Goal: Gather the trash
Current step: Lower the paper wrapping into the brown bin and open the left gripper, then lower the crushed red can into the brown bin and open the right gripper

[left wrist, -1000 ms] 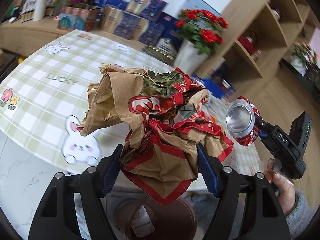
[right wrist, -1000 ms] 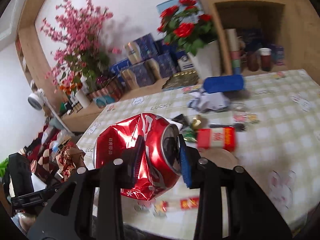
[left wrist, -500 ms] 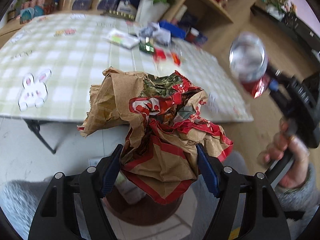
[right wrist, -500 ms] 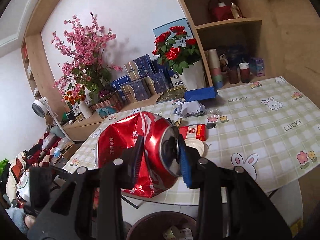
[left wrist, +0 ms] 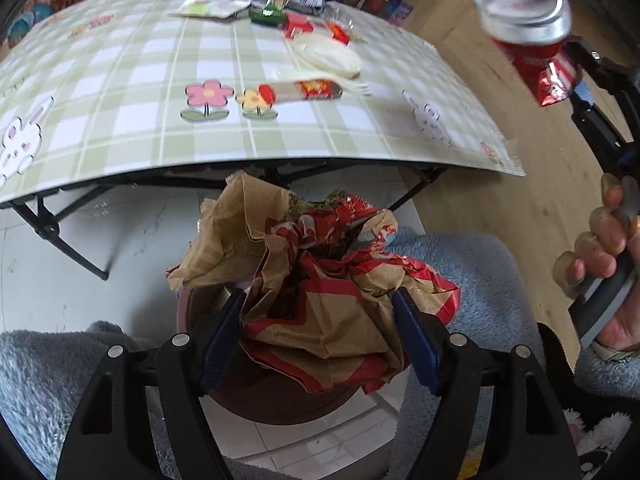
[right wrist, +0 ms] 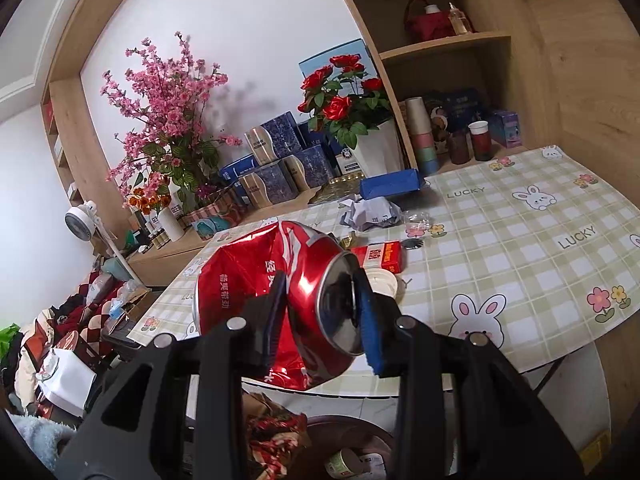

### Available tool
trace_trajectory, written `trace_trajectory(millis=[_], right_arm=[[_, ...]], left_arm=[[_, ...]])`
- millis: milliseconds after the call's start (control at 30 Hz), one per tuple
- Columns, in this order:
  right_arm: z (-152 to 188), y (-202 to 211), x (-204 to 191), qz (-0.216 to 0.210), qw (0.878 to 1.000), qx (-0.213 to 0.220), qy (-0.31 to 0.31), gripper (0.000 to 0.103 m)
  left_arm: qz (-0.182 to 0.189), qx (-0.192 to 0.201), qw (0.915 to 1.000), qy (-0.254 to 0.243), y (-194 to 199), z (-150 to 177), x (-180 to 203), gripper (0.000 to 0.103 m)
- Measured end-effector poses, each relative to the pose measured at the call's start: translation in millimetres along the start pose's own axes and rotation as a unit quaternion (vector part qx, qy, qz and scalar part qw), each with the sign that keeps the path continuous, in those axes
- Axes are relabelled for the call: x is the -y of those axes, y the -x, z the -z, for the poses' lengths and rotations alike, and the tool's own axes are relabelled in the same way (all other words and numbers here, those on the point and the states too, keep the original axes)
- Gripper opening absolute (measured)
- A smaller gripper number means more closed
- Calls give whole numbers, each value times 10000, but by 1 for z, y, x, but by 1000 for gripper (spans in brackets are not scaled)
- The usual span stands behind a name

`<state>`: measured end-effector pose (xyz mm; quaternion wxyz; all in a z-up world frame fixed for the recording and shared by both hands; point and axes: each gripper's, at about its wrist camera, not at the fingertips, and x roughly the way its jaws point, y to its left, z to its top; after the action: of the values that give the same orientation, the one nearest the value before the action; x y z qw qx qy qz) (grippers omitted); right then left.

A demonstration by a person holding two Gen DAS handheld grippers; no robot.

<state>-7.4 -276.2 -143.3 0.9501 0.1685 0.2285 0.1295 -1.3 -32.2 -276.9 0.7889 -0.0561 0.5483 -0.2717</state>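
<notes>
A: What did the left gripper (left wrist: 320, 336) have between its jaws?

B: A crumpled brown-and-red paper bag (left wrist: 312, 280), pinched low down by both blue pads. The jaws stood wide because the wad was bulky, and I judged the grip light. The wad hung right over the brown waste bin (left wrist: 280, 404) on the floor, just off the table's near edge.

A: And the right gripper (right wrist: 320, 312)?

B: Clamped on a crushed red drinks can (right wrist: 276, 296), one pad on the dented side and the other across its silver end. It was held above the table edge, with the same bin (right wrist: 360, 440) showing below it, so I took both pieces to be queued for one drop.

A: How were the hands set?

B: The left tool pitched steeply down at the bin, between the person's grey fleece-clad knees. The right one sat nearly level, higher and off to the right; the left camera caught the right hand (left wrist: 604, 264) wrapped round its handle, fingers curled.

A: Anything left to collect?

B: Yes. On the checked tablecloth (right wrist: 520, 248) lay a red packet (right wrist: 380, 256), a crumpled white paper (right wrist: 372, 212) and a white lid (right wrist: 382, 280), well apart from both grippers.
</notes>
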Motion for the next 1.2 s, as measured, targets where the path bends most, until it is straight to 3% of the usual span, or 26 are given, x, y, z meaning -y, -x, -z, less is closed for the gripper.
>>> trace_trajectory(millis=[100,333,567,667,767,900,1000,1200], right_arm=[[0,-5,3,3,10000,0,-54,36],[5,-12,10,-12,9998,-83,-154,36],[9,-12,16,84,9996,-147,-245,36],[10,-11,14,92,9997,-150,-179,36],[13,-10,12,132,9997,-204,-81,36],[20,-12,11,148,9991,-395,-31,36],[30,-15,9,165,9979,-618,31,36],[60,-34,1,139,9917,-1272,157,36]], left_arm=[[154,-42,9998,98,-7,-1,-4,73],[62,-156,9998,-58,-25,-13,1,76],[-18,412,9991,22,-11,-37,0,82],[-125,891,9959,115,15,-46,-4,86],[-222,1435,9890,285,47,-50,-10,90],[-746,2029,9756,382,87,-53,-18,94],[-1236,2345,9632,452,110,-49,-28,96],[-1609,2691,9474,640,136,-41,-43,97]])
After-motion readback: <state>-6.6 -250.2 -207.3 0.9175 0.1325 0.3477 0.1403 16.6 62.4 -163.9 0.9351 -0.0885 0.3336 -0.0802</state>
